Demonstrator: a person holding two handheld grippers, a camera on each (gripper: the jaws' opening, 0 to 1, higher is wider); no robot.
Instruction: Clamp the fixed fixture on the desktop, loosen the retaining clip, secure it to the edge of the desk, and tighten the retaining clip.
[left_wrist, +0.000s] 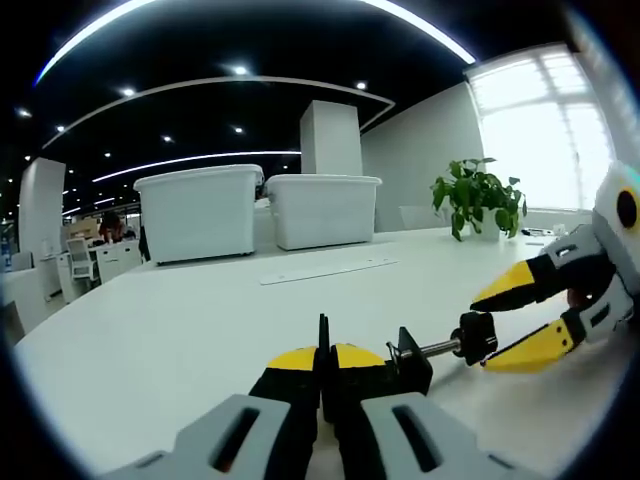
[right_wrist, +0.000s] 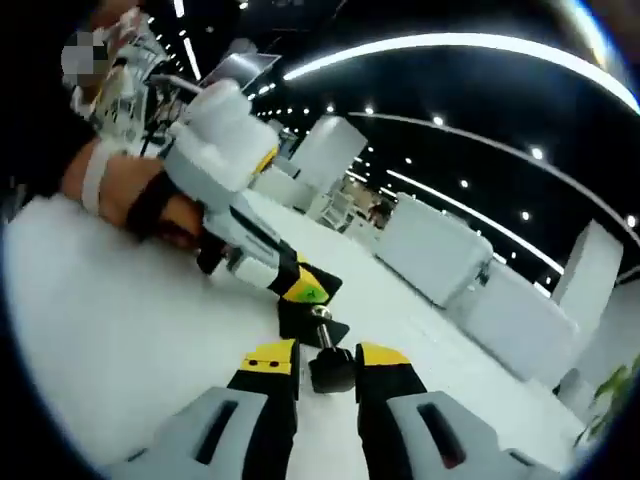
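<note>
The left gripper has a grey body and black fingers tipped yellow; the right gripper wears the same grey, black and yellow. The clamp fixture is black with a silvery screw and a black knob. The bench and two storage bins are white, the potted plant green.

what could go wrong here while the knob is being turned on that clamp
The right gripper has only its tips around the small black knob, so it could slip off as it turns. The left gripper pinches the clamp by a thin edge, so twisting may rotate the clamp out of its hold. The clamp sits on the open desk, not at an edge, so tightening now would fix it to nothing.
</note>
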